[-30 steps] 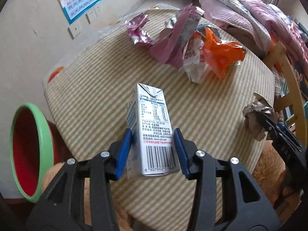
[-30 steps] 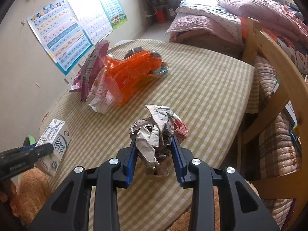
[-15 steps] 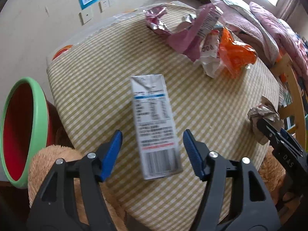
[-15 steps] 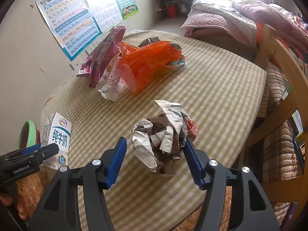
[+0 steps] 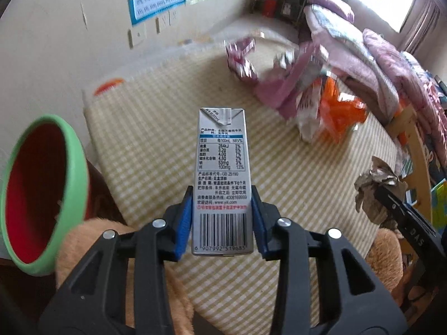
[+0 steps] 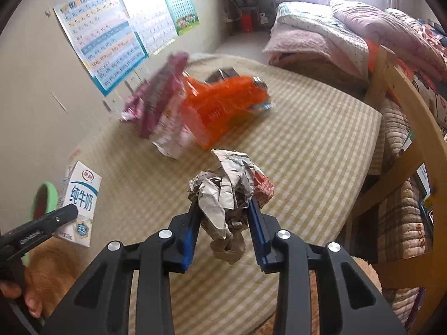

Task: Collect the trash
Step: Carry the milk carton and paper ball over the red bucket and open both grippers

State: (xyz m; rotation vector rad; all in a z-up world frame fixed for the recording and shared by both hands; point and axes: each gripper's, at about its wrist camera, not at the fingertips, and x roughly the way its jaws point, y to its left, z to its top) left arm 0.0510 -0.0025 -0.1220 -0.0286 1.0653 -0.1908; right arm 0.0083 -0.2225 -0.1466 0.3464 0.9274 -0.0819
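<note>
The left gripper is clamping a silver milk carton by its lower sides, blue pads pressing both faces, the carton standing upright with its nutrition panel and barcode facing the camera above the near edge of a checked yellow tablecloth. The right gripper is squeezing a crumpled wad of paper trash between its jaws over the cloth's near edge. A blurred heap of pink, white and orange snack wrappers is lying farther back on the table. A red basin with a green rim is sitting below and to the left, beside a tan plush toy. Posters are hanging on the wall, and folded quilts are lying beyond the table.
</note>
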